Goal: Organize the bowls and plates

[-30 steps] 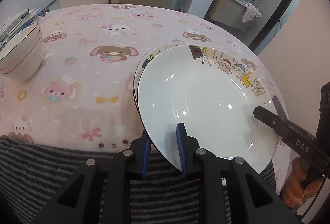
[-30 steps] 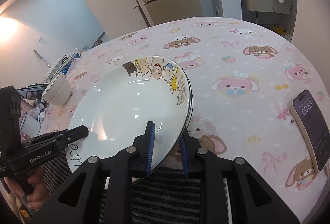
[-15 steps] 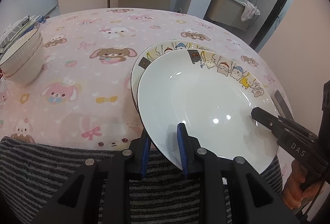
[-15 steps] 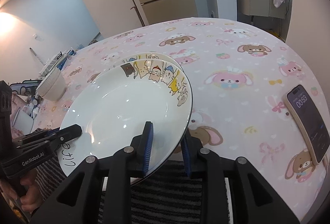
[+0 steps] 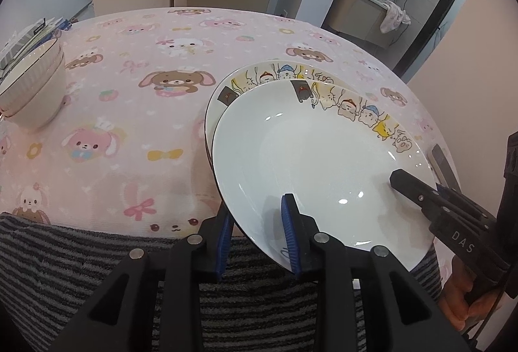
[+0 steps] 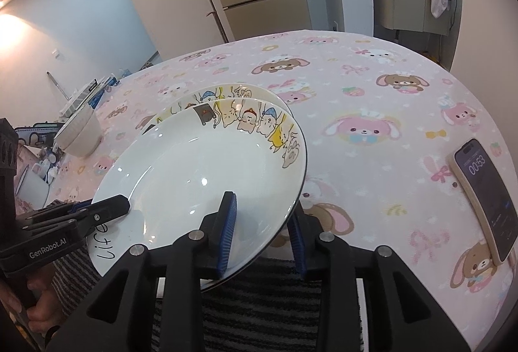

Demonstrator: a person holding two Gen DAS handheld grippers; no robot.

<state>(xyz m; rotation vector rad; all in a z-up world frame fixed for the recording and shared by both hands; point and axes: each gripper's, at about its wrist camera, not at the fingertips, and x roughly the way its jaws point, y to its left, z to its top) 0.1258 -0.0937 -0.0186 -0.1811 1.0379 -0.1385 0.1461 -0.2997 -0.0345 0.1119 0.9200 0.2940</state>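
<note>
upper plate point(image 5: 310, 157) rim between both grippers' fingers point(image 5: 288, 232)

A: Any writing you can read?

B: Yes. "DAS" in pale letters on the black arm of the right gripper point(image 5: 417, 190), seen from the left wrist camera.

A: And the other one?

B: "GenRobot.AI" on the side of the left gripper point(image 6: 110, 206), in the right wrist view.

A: Anything on the plate point(image 6: 194, 177)?

B: The handwritten black word "Life" on its near rim, beside that gripper's tip.

A: Numbers?

B: The phone point(image 6: 485, 199) lying on the tablecloth point(image 6: 372, 86) shows "00:53" on its screen. The smaller lines under it are too tiny to read.
</note>
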